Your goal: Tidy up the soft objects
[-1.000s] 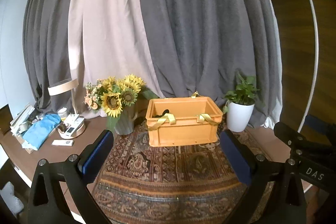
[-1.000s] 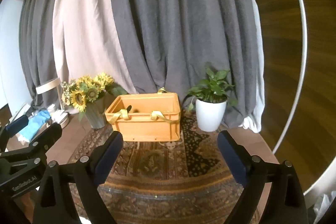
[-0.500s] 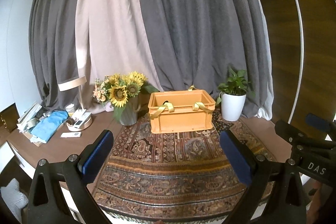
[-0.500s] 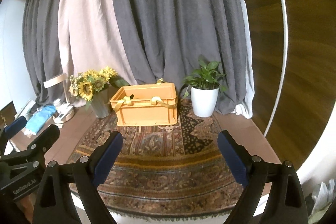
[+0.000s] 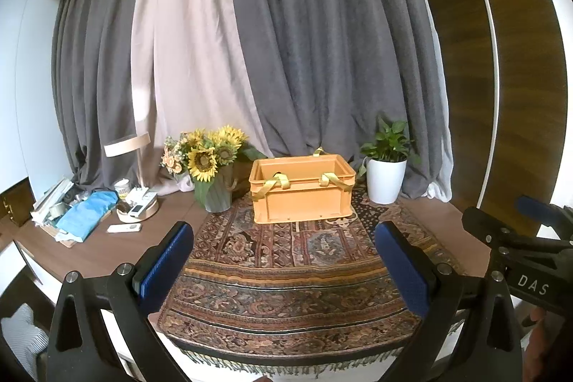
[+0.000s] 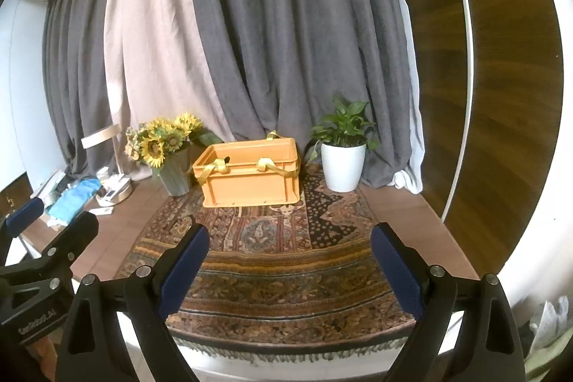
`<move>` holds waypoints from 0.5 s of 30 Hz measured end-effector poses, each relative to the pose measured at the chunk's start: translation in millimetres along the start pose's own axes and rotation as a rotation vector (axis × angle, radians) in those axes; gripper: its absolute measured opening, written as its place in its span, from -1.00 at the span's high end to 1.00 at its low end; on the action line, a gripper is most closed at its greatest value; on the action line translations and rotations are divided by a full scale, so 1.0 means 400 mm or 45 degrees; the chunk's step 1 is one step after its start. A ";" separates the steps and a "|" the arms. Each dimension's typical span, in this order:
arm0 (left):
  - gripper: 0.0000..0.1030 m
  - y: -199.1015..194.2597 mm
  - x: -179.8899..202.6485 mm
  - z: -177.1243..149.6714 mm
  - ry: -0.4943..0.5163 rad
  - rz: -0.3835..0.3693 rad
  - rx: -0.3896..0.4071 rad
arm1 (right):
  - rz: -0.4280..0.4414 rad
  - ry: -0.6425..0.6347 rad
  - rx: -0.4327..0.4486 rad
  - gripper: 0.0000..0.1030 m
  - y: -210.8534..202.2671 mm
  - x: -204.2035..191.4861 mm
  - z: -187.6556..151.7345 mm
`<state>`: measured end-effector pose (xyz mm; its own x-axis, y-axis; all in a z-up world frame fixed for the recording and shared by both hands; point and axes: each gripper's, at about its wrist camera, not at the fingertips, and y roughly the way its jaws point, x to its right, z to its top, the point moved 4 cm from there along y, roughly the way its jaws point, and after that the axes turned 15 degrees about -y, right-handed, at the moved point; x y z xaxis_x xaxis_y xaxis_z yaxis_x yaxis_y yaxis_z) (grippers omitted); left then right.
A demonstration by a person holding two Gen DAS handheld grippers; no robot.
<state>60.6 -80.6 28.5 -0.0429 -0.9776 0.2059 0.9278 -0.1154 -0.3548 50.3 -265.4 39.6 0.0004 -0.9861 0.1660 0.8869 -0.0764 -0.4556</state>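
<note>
- Both grippers have drawn back from the orange crate (image 5: 301, 190) since a second ago: it looked large and close then, and now it sits small, toward the far edge of the tabletop (image 5: 422, 217), with much more rug showing in front of it.
- Left gripper (image 5: 286, 269) hangs over the near edge of the patterned rug (image 5: 286, 274), its blue pads wide apart and nothing between them.
- Right gripper (image 6: 290, 269) hangs likewise beside it, pads spread wide and empty; its black frame also shows at the right of the left view.
- Yellow straps (image 5: 275, 183) drape over the crate's front rim, and something dark shows just inside; what it is I cannot tell.
- Sunflowers in a grey vase (image 5: 211, 174) stand just beside the crate's left end.
- A white potted plant (image 5: 386, 174) stands near its right end, both at the far edge.
- Toward the left edge lie a blue cloth (image 5: 87, 213), a round tray of small items (image 5: 138, 208) and a white remote (image 5: 123, 228).
- Grey and pale curtains (image 5: 286, 59) hang behind everything.
- Nothing stands on the rug between the grippers and the crate.
</note>
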 end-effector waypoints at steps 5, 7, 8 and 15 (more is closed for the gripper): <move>-1.00 -0.011 0.001 -0.007 -0.006 0.014 -0.012 | -0.001 0.001 0.002 -0.80 -0.015 0.004 -0.006; -1.00 -0.015 0.002 -0.008 0.002 0.021 -0.003 | -0.007 -0.001 0.004 -0.80 -0.020 0.006 -0.010; -1.00 -0.018 0.004 -0.010 0.005 0.024 0.000 | -0.012 -0.002 0.008 -0.80 -0.023 0.008 -0.011; -1.00 -0.030 0.016 -0.014 0.008 0.015 0.010 | -0.015 -0.005 0.012 -0.80 -0.035 0.019 -0.020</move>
<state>47.4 -86.6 29.1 -0.0344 -0.9799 0.1963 0.9310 -0.1028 -0.3502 34.3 -272.9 40.3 -0.0084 -0.9845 0.1750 0.8913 -0.0868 -0.4451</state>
